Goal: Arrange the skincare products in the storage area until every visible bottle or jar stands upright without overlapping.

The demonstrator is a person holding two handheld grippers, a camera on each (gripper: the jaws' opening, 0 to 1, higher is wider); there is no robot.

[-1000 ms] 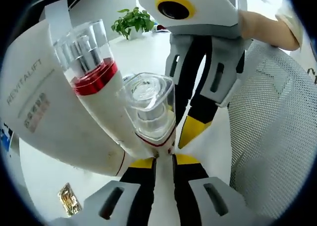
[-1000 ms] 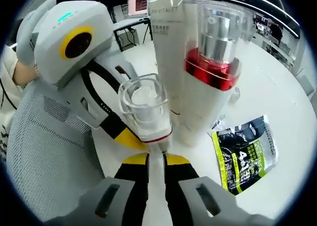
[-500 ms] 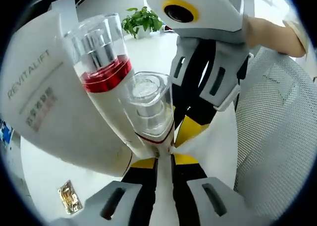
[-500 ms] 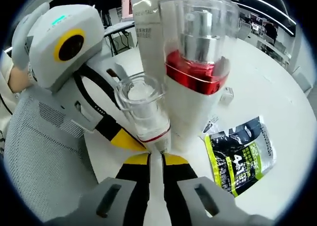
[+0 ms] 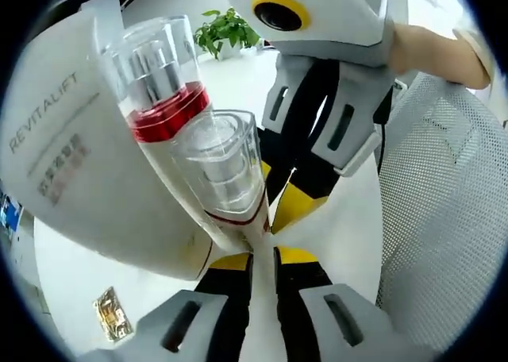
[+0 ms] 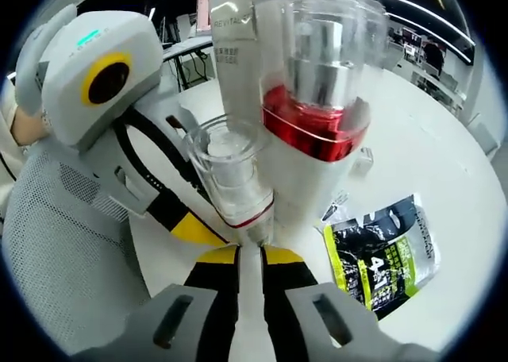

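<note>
On the white table (image 6: 444, 148), a mesh basket (image 5: 444, 219) takes one side; this is probably the storage area. Just beside it stands a tall white box (image 5: 71, 163) with the print REVITALIFT. Against the box is a white pump bottle (image 5: 163, 120) with a red band and a clear cap, and touching it in front is a small bottle (image 5: 222, 175), also with a clear cap. A black and green sachet (image 6: 381, 255) lies flat on the table, near the bottles.

Left gripper (image 5: 262, 255) has its jaws almost together, tips right at the base of the small bottle; whether they really pinch it I cannot tell. Right gripper (image 6: 250, 251) looks the same way: jaws nearly closed at the foot of the same bottle, the hold not clear.

Both grippers meet this bottle from opposite sides, equally near. Its long axis runs straight away from each gripper, along the jaws, and it seems to lean on the pump bottle. I judge the next move must set it upright and apart from its neighbour.
</note>
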